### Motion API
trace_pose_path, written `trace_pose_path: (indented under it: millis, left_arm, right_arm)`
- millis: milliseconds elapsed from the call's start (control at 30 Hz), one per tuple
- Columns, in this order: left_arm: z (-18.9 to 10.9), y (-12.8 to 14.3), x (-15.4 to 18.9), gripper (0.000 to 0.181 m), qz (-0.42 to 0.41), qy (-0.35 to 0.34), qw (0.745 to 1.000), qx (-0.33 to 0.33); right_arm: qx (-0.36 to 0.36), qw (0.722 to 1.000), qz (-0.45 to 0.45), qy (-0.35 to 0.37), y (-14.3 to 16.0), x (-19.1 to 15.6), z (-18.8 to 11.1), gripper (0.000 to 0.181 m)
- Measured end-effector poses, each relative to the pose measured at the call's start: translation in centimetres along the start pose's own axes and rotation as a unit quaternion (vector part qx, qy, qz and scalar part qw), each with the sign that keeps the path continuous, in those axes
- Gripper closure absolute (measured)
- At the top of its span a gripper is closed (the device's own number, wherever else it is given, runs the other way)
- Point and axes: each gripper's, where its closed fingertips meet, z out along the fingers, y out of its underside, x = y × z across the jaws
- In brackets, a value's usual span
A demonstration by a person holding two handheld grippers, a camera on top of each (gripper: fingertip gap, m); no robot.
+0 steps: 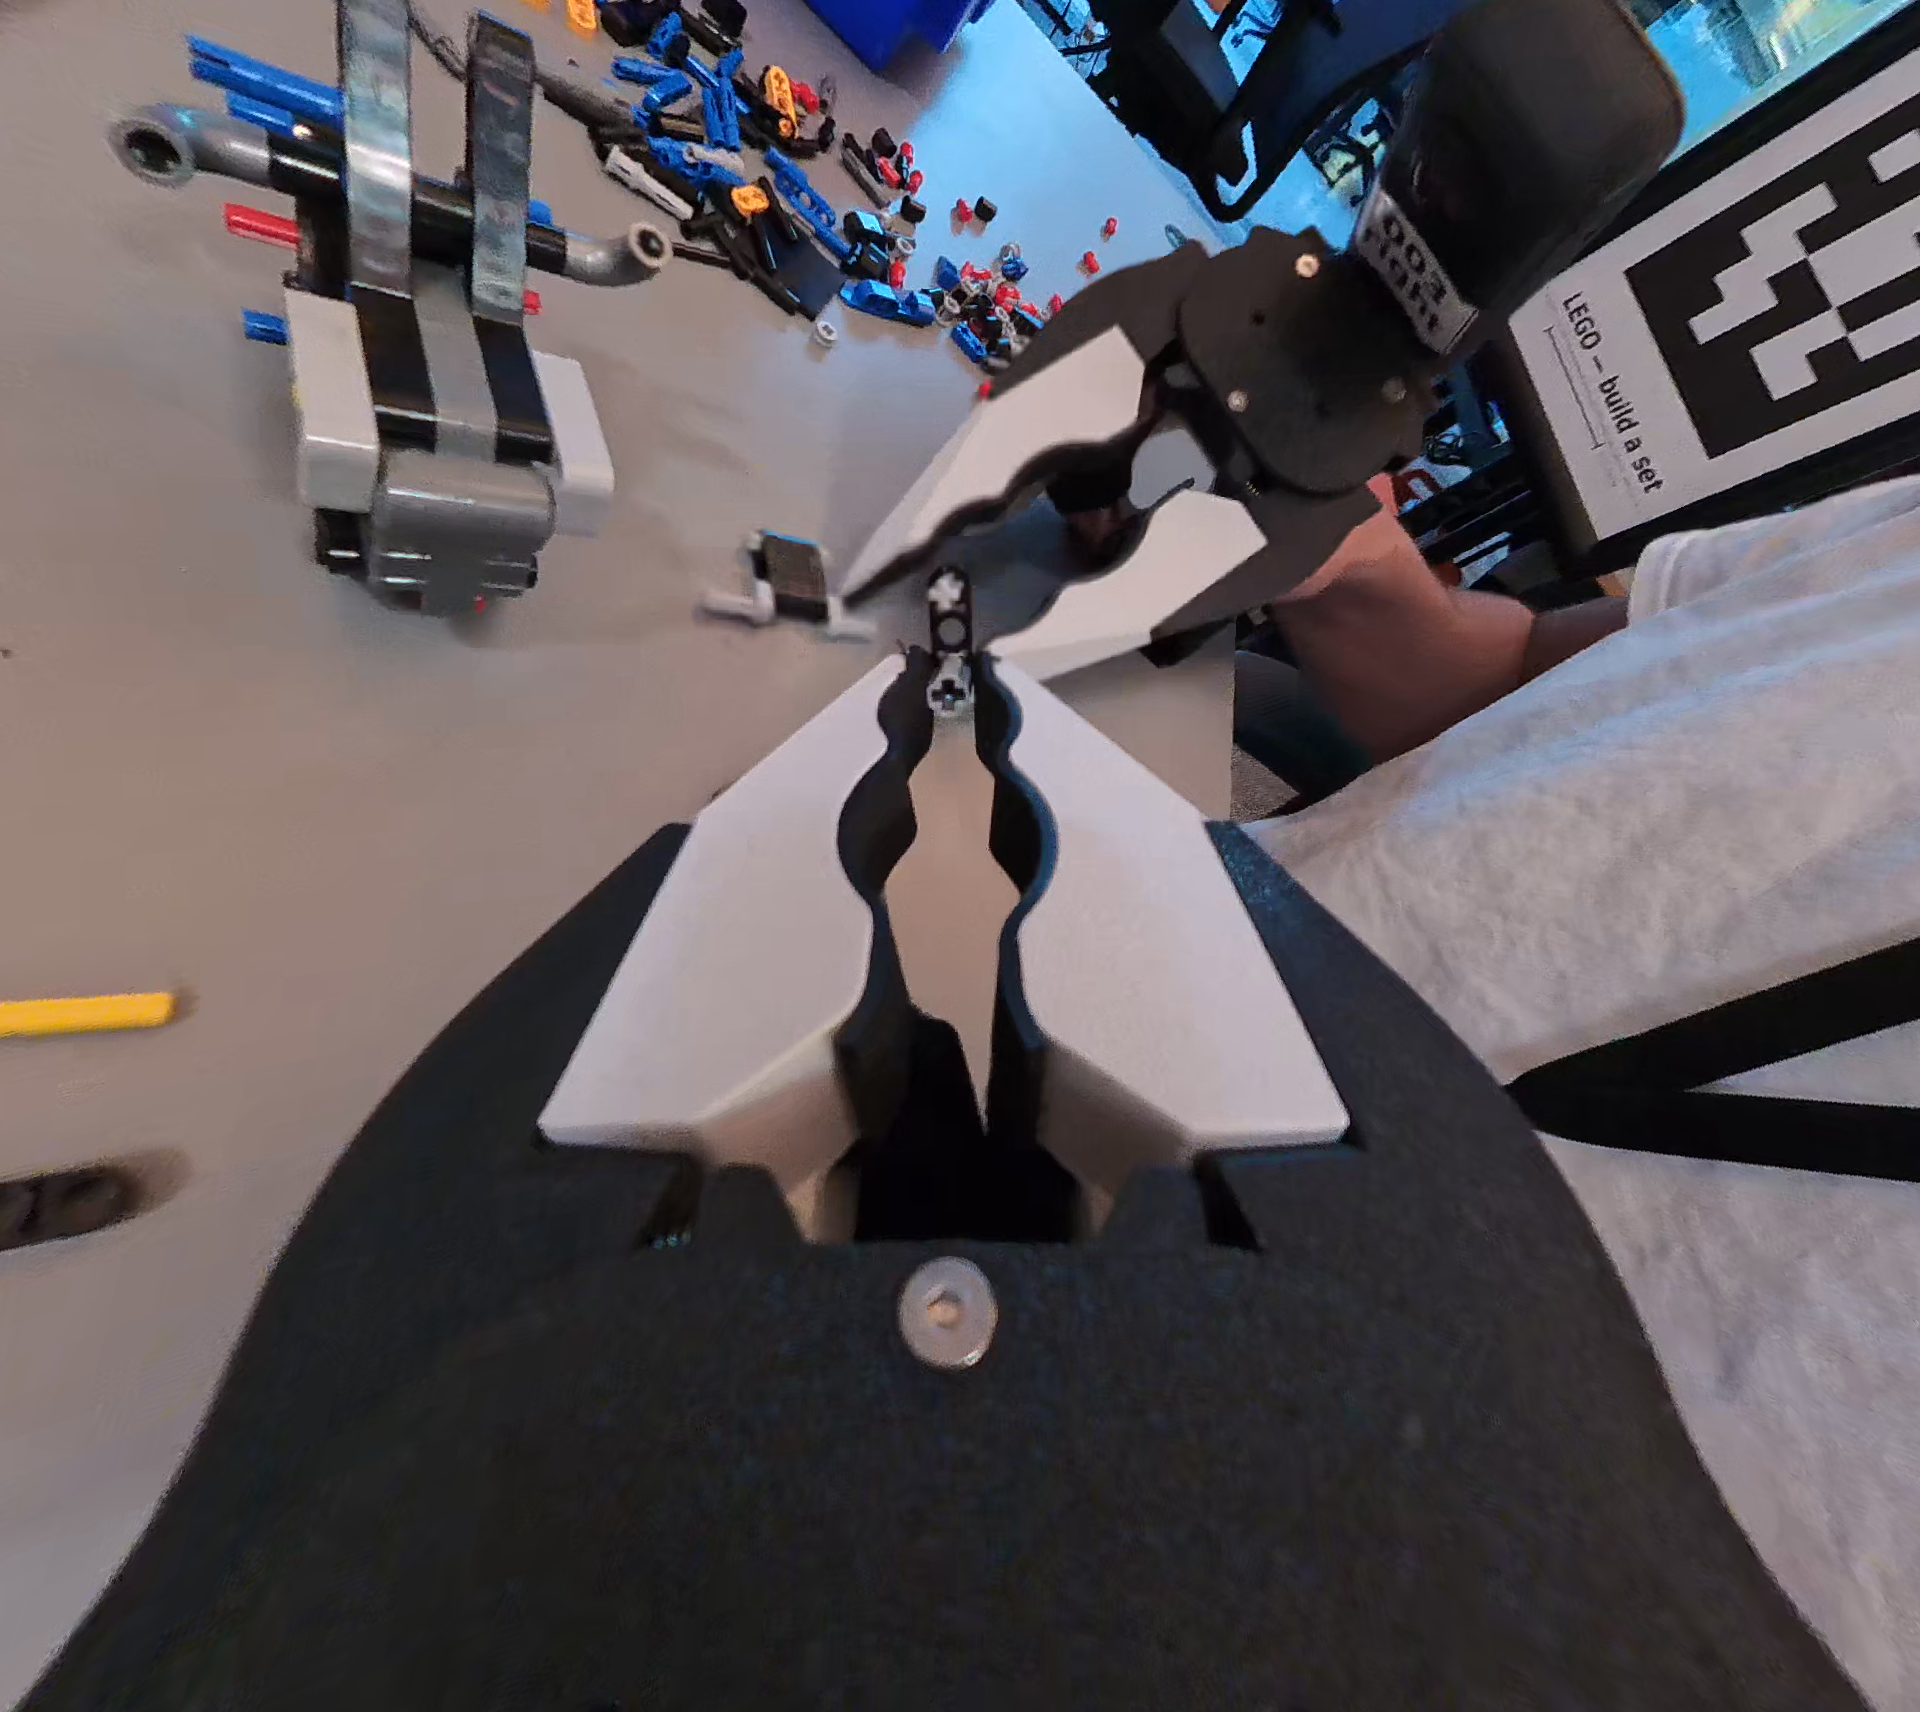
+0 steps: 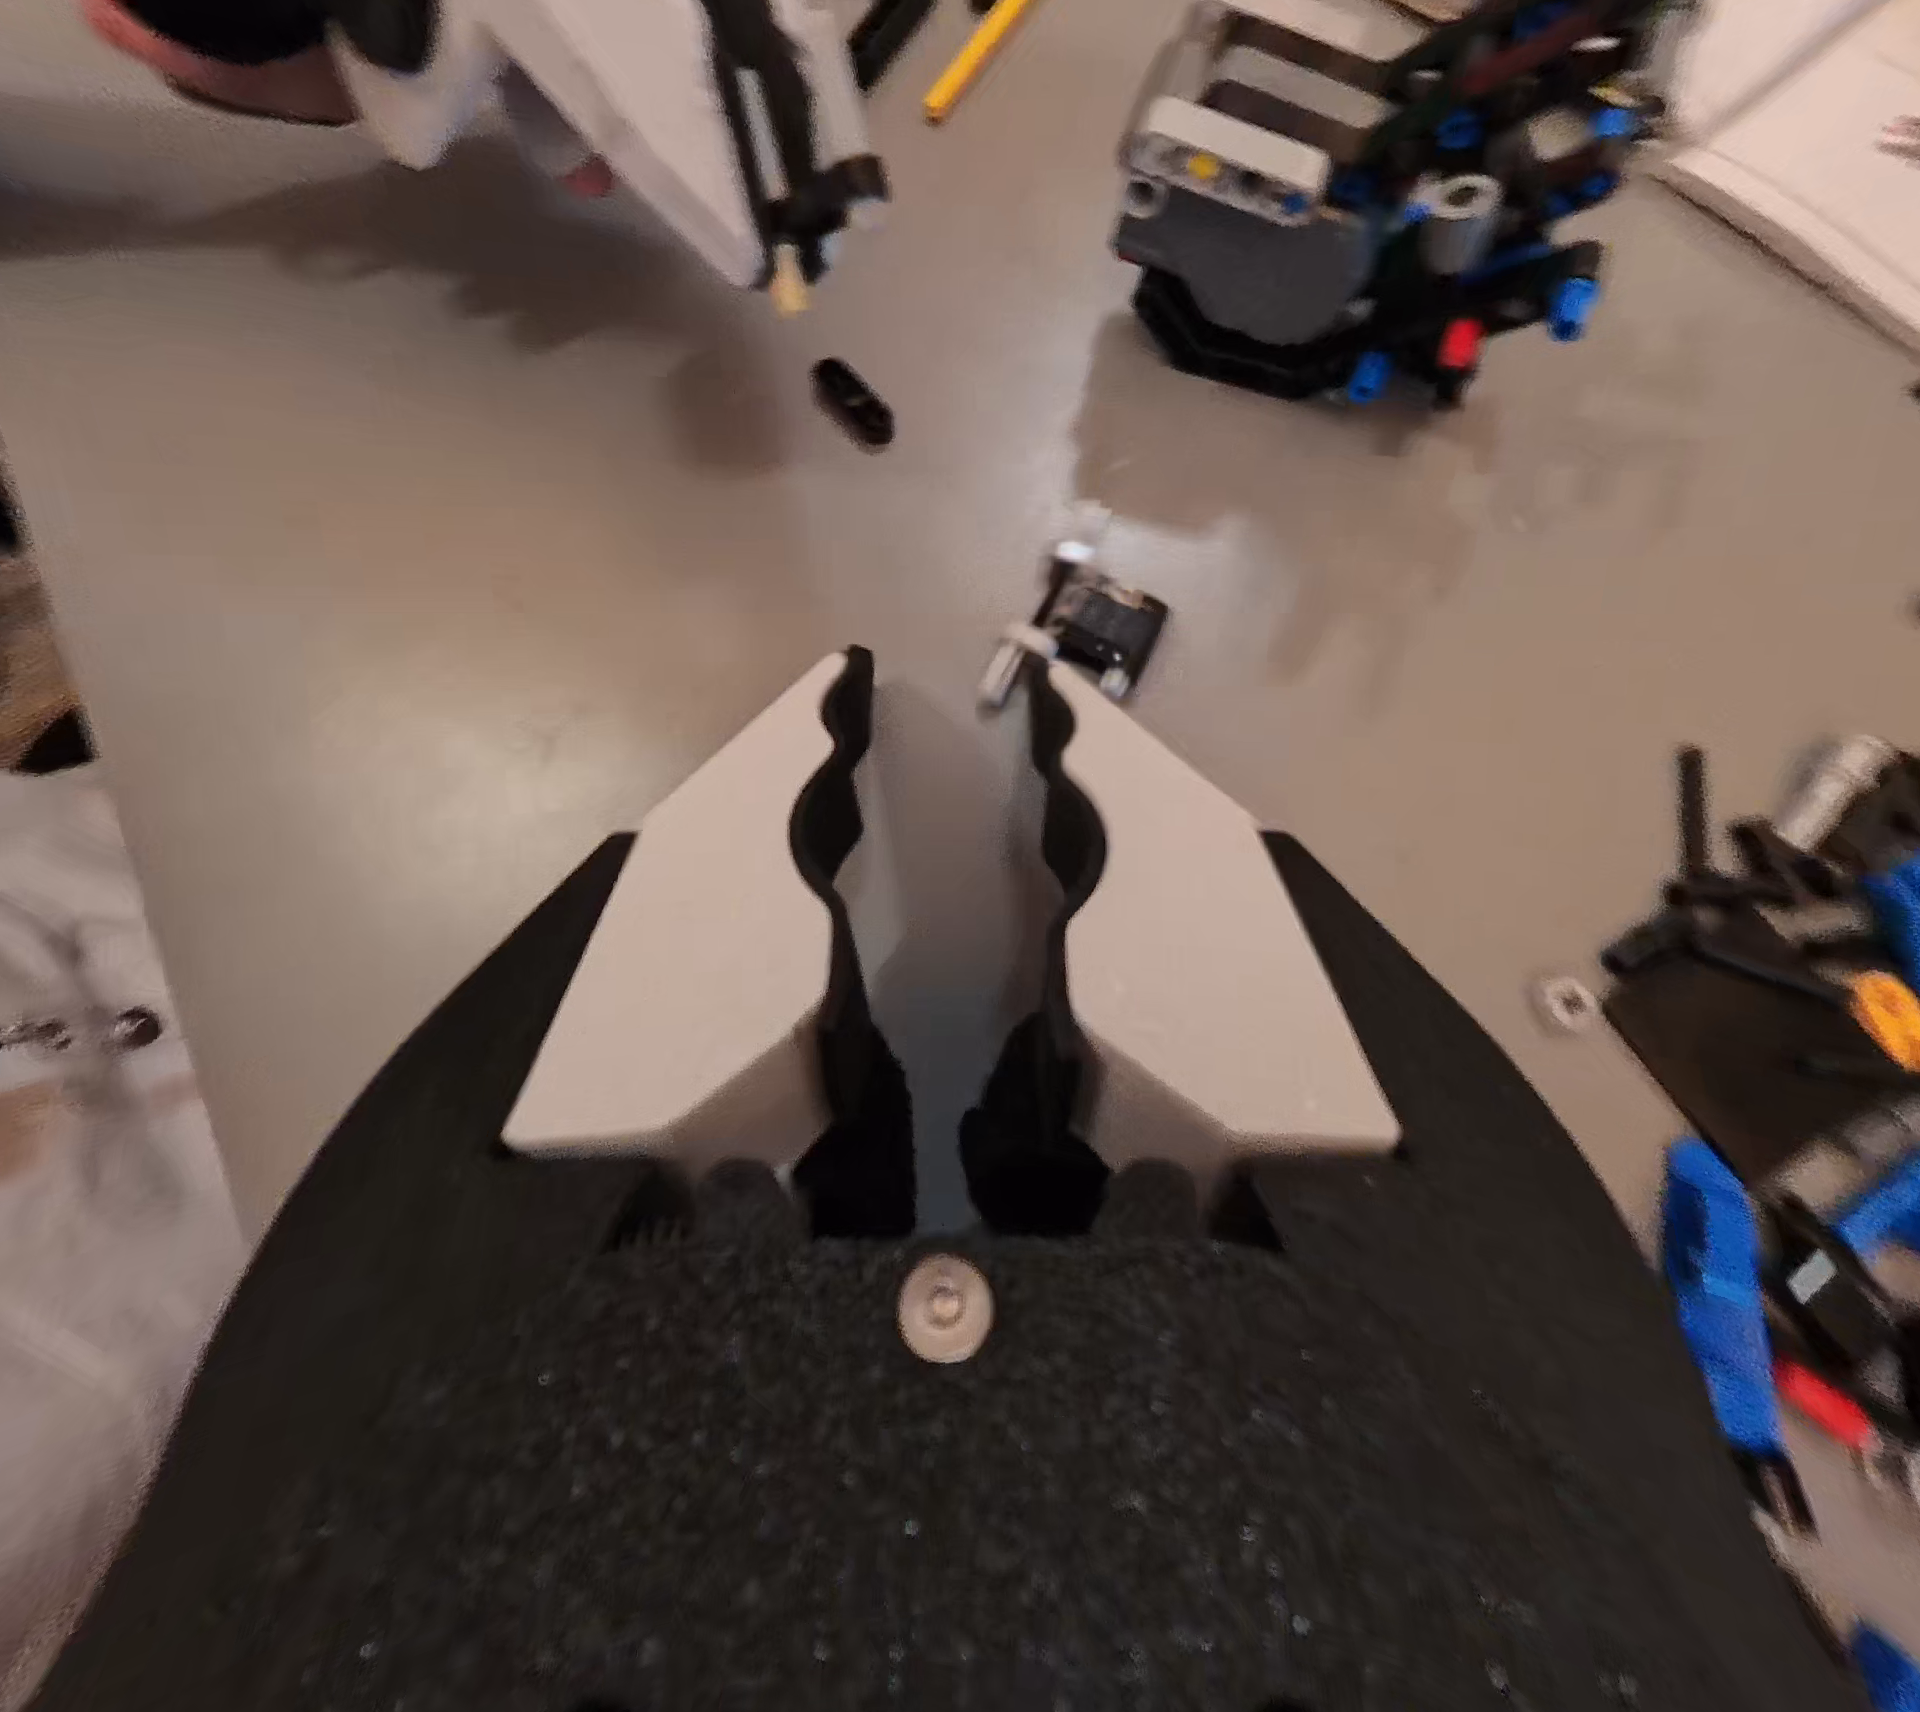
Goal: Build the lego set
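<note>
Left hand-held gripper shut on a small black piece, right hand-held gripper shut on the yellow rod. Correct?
Not quite. The right hand-held gripper is open and empty in the right wrist view; the long yellow rod lies on the table. The left hand-held gripper does pinch the small black holed Lego piece.

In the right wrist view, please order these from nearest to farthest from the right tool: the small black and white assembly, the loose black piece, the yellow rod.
From the right tool:
1. Small black and white assembly, just ahead, slightly right.
2. Loose black piece, farther ahead, slightly left.
3. Yellow rod, farthest, near the top.
</note>
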Motion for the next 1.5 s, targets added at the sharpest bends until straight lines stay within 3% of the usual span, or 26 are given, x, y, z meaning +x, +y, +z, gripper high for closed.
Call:
trace_pose_path:
  millis: [100, 200, 300, 367, 467, 700, 733, 1033, 1100, 1267, 1367, 1500]
  left_arm:
    - [-0.1, 0.3, -0.4, 0.176, 0.005, -0.016, 1.000, -0.004]
    - [-0.7, 0.3, -0.3, 0.176, 0.000, -0.018, 1.000, 0.005]
    - [-1.0, 0.5, -0.3, 0.176, -0.009, -0.019, 1.000, 0.006]
    - [-0.5, 1.5, -0.5, 0.176, 0.005, -0.031, 0.999, -0.024]
    - [0.6, 3.2, 0.1, 0.176, 0.046, -0.035, 0.994, -0.093]
    - [1.3, 2.4, 1.7, 0.176, 0.066, -0.011, 0.993, -0.096]
    - [1.3, 2.4, 1.9, 0.176, 0.069, -0.007, 0.993, -0.095]
    - [1.8, 1.0, 2.9, 0.175, 0.083, 0.025, 0.995, -0.054]
    - [2.3, 0.8, 2.4, 0.172, 0.108, 0.004, 0.993, -0.056]
    - [3.8, 0.9, -1.9, 0.146, 0.226, -0.134, 0.960, -0.095]
    - [5.0, 1.5, -2.9, 0.144, 0.203, -0.150, 0.959, -0.132]
    - [6.2, 2.3, -2.3, 0.146, 0.151, -0.137, 0.970, -0.134]
  right_arm:
    - [0.000, 0.997, -0.023, -0.076, -0.5, -1.4, 0.3, 0.151]
    - [0.000, 0.997, -0.044, -0.070, -0.9, -0.5, -0.2, 0.153]
    - [0.082, 0.990, -0.023, -0.110, -4.0, -1.7, -1.8, 0.152]
    - [0.143, 0.979, -0.001, -0.144, -6.3, -2.5, -2.9, 0.152]
    - [0.158, 0.969, 0.019, -0.188, -7.6, -3.3, -3.3, 0.153]
    - [0.104, 0.974, 0.002, -0.200, -5.4, -3.7, -2.1, 0.166]
    - [0.106, 0.975, 0.009, -0.193, -5.3, -3.4, -2.0, 0.175]
    - [0.163, 0.945, 0.135, -0.249, -4.8, -2.8, -3.8, 0.177]
    - [0.166, 0.946, 0.160, -0.227, -4.2, -1.5, -4.1, 0.177]
    - [0.158, 0.951, 0.227, -0.137, -1.7, 2.3, -5.3, 0.177]
    - [0.157, 0.952, 0.233, -0.125, -0.9, 2.2, -5.8, 0.177]
    - [0.168, 0.949, 0.238, -0.119, -0.7, 2.1, -6.4, 0.177]
